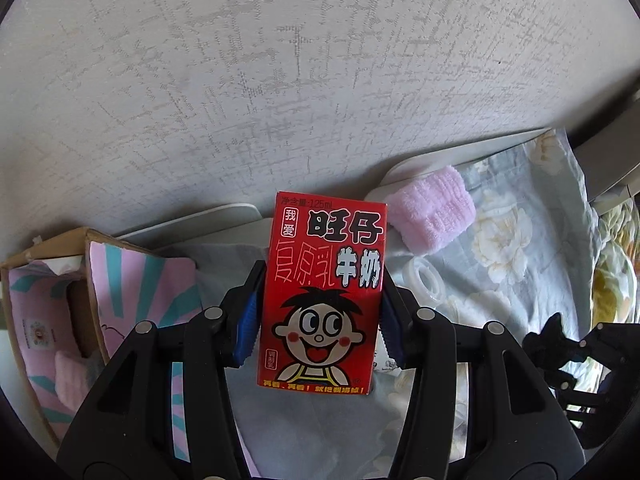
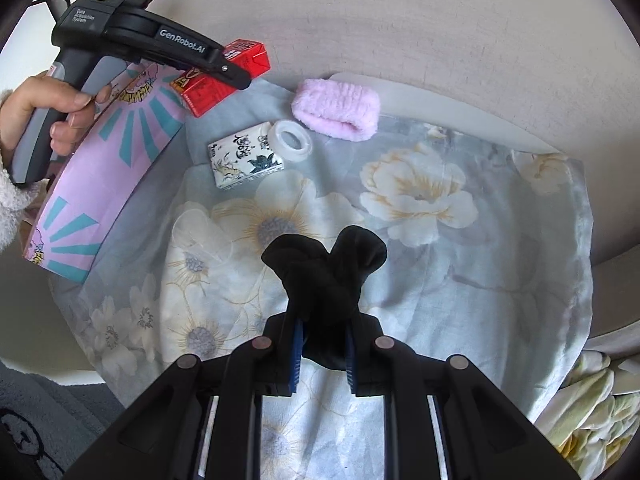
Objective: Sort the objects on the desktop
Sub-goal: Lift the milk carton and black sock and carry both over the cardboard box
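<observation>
My left gripper (image 1: 318, 312) is shut on a red milk carton (image 1: 324, 292) with a cartoon face, held upright above the floral cloth (image 1: 520, 240). The same carton (image 2: 224, 76) shows in the right wrist view, clamped in the left gripper at upper left. My right gripper (image 2: 322, 344) is shut on a black fabric piece (image 2: 326, 268), lifted off the floral cloth (image 2: 460, 280). A pink fluffy band (image 2: 336, 110), a clear tape roll (image 2: 290, 144) and a white-and-blue printed packet (image 2: 244, 160) lie on the cloth. The pink band (image 1: 432, 210) and tape roll (image 1: 424, 280) also appear right of the carton.
A cardboard box (image 1: 52, 308) with pink and teal print stands at the left and holds a pink item; its pink side (image 2: 104, 176) runs along the cloth's left edge. A hand (image 2: 44, 108) grips the left tool's handle. A textured wall (image 1: 280, 80) rises behind.
</observation>
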A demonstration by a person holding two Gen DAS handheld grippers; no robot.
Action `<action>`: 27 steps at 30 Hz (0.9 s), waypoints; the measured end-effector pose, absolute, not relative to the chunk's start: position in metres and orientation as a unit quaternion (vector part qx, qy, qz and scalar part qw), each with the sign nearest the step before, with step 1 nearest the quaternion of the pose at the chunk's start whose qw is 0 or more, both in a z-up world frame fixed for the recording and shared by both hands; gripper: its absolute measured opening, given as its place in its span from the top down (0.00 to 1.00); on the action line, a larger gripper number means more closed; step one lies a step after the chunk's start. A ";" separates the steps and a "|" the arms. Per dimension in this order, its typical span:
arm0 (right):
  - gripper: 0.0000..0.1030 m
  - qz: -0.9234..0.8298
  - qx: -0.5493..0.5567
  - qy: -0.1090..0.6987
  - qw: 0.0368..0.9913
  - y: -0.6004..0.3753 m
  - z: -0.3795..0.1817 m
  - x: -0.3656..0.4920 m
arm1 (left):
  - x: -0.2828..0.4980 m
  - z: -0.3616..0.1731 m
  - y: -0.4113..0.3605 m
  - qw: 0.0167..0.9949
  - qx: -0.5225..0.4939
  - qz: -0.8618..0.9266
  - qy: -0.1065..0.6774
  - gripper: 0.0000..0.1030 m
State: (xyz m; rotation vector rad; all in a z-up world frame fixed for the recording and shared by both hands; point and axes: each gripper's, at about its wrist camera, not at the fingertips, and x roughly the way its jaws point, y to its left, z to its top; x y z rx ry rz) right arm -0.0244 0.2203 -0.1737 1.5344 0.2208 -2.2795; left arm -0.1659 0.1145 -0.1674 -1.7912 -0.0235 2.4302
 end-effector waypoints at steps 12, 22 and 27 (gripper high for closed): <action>0.84 -0.785 0.584 0.126 0.164 0.239 -0.206 -0.019 | -0.173 -0.166 0.102 0.061 -0.590 0.805 -0.009 0.54; 0.84 -0.791 0.589 0.123 0.110 0.280 -0.208 -0.032 | -0.182 -0.170 0.103 0.061 -0.591 0.804 -0.012 0.54; 0.85 -0.790 0.592 0.124 0.101 0.294 -0.210 -0.032 | -0.186 -0.165 0.095 0.059 -0.589 0.806 -0.021 0.54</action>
